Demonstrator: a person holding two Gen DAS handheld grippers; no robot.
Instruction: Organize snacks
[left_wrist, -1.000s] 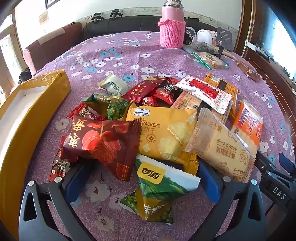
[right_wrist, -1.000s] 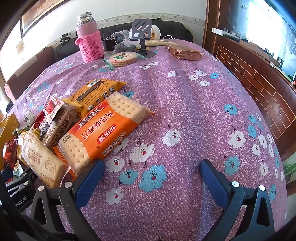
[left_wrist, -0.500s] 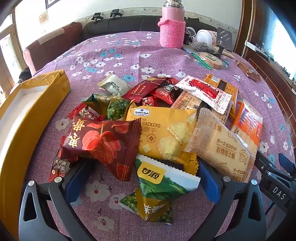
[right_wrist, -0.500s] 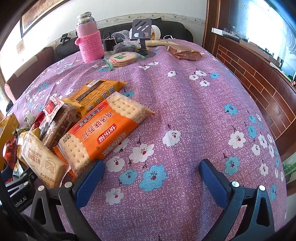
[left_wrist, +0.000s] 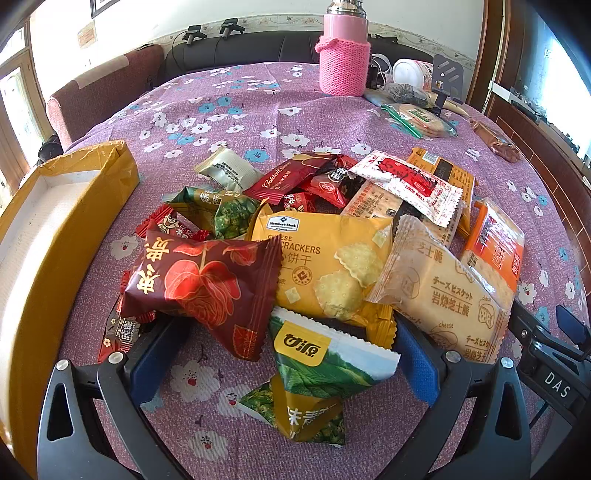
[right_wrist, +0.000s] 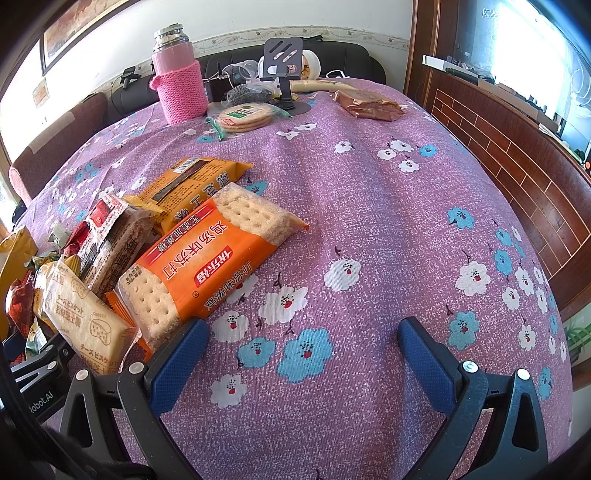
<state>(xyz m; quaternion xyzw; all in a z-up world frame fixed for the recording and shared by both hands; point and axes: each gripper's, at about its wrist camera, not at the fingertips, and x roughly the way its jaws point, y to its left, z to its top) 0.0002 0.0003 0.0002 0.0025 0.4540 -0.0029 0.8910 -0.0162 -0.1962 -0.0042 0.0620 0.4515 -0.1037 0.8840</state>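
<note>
Snack packets (left_wrist: 317, 266): heaped mid-table on purple cloth (right_wrist: 369, 206), box (left_wrist: 55, 236) to their left. Judged light, crinkly, slippery; biscuits inside fragile, so pinch sealed edges. Orange cracker pack (right_wrist: 207, 266): long axis diagonal, far end pointing away-right. Left gripper (left_wrist: 284, 354): wide open around green packet (left_wrist: 325, 362), unclamped. Right gripper (right_wrist: 303, 350): wide open, empty.

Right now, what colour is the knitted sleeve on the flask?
Pink; the sleeve shows best in the right wrist view.
</note>
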